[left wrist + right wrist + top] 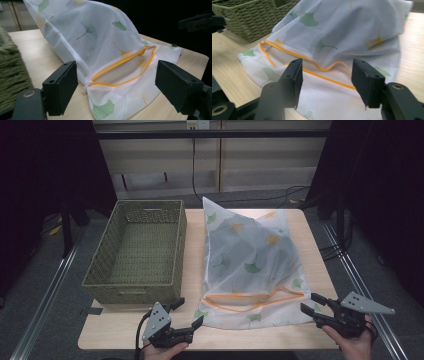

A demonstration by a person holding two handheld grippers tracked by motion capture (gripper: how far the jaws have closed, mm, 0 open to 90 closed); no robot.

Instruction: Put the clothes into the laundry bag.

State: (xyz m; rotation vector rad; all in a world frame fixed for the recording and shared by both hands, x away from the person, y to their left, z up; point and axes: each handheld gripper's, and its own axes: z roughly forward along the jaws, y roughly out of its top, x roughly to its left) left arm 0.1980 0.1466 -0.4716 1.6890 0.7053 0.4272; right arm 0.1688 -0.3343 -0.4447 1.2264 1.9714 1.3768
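Note:
A white mesh bag (250, 260) printed with green and yellow leaves lies on the wooden table (192, 255), its orange zipper (250, 301) running across the near end. My left gripper (190, 311) hovers just off the bag's near left corner, jaws open and nothing between them. In the left gripper view the bag (100, 37) and zipper (117, 65) lie beyond the open left gripper (116, 75). My right gripper (309, 302) stands open by the near right corner, clear of the cloth. The right gripper view looks past the open right gripper (327, 72) onto the zipper (312, 65).
A green woven basket (132, 292) stands empty on the left half of the table, close beside the bag; it is also the basket (12, 72) and basket (249, 20) in the gripper views. Cables lie on the floor behind the table. Dark curtains flank both sides.

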